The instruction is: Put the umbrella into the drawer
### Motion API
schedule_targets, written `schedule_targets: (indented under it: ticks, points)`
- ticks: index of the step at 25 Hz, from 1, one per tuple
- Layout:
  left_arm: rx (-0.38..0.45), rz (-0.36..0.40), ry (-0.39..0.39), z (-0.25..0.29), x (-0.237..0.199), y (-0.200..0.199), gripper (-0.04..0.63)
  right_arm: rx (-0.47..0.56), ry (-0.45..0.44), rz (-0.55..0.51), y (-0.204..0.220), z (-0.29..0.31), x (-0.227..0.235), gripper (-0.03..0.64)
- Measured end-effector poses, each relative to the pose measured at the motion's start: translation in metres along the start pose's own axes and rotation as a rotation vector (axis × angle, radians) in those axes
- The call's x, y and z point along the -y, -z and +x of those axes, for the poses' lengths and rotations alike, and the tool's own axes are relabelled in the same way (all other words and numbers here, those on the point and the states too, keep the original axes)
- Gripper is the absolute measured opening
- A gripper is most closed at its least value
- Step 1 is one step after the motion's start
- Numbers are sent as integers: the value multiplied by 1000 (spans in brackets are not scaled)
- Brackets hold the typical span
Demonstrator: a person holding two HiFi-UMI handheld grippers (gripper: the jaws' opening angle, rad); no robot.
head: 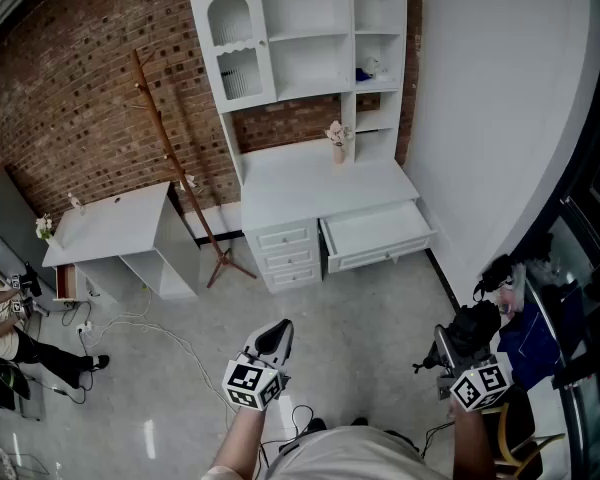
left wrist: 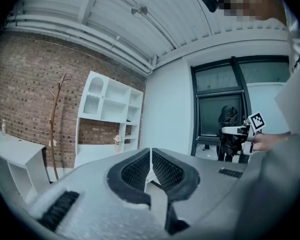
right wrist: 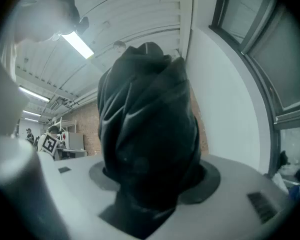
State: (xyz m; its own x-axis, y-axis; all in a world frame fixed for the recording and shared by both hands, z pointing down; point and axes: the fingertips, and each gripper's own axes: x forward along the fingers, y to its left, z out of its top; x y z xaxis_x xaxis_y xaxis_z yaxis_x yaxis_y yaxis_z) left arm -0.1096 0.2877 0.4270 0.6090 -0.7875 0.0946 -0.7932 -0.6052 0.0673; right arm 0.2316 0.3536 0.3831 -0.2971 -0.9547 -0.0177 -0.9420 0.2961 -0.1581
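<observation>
Within right gripper [head: 448,354], umbrella [right wrist: 147,134] clamped, jaws wide

The head view is looking steeply down over the left claw [head: 273,340] and right claw [head: 458,346] toward the white worktop [head: 310,193]; each claw view is looking level along its jaws, catching the other claw.

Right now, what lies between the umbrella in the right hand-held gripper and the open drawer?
Only bare grey floor, as the head view shows. The right hand-held gripper grips the umbrella, and the drawer stands open.
</observation>
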Motion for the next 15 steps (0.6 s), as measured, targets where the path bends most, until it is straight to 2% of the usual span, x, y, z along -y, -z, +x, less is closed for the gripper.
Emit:
schedule_targets:
  ticks: [15]
  points:
    - [2,-16,-3,10,-2,-6,34,10,3,15,-3,9,8,281]
